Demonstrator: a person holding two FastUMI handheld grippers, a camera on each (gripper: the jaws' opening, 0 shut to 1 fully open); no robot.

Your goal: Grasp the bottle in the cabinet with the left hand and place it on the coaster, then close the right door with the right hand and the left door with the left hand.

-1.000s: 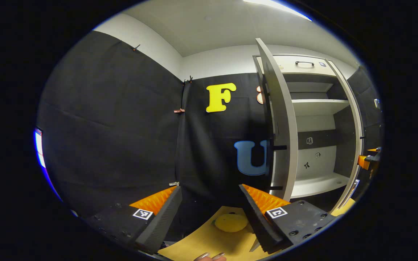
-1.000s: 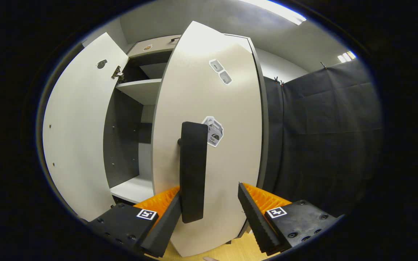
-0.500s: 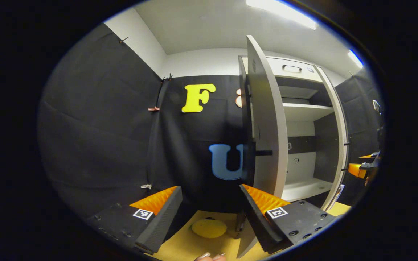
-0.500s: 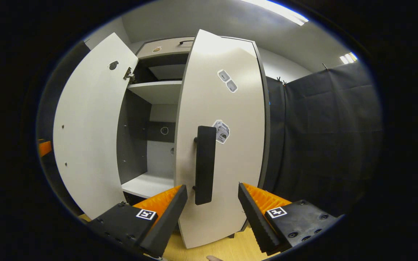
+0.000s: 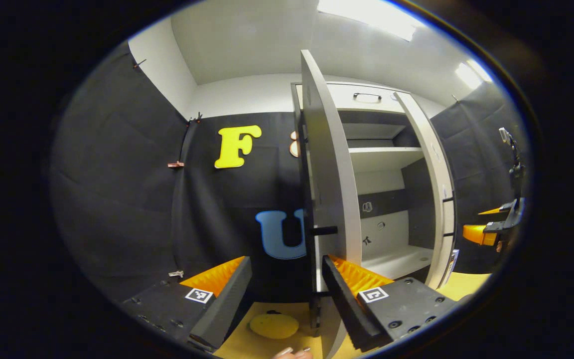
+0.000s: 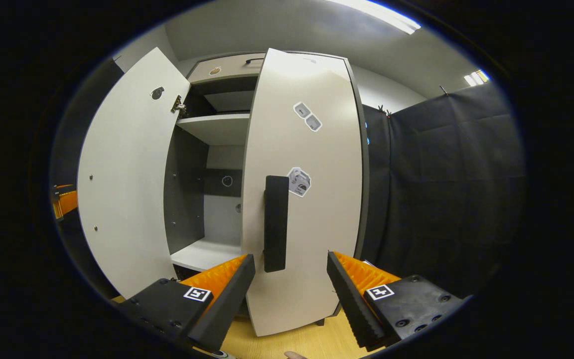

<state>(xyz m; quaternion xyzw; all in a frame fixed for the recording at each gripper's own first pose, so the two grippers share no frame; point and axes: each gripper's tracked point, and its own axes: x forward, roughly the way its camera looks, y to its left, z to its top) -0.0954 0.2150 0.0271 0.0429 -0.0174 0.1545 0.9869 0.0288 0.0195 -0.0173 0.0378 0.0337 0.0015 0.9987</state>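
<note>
My right gripper hangs spread before the right door, its black handle just above the gap; left door stands open.

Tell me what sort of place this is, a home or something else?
Probably a staged recording booth, not a home: black cloth wall hangs around a lone white cabinet with both doors open and bare shelves, standing on a wooden tabletop that carries a yellow coaster.

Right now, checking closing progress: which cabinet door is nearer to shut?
The right door, carrying the black handle and stickers, is nearly shut. The left door swings wide open, inner face showing.
</note>
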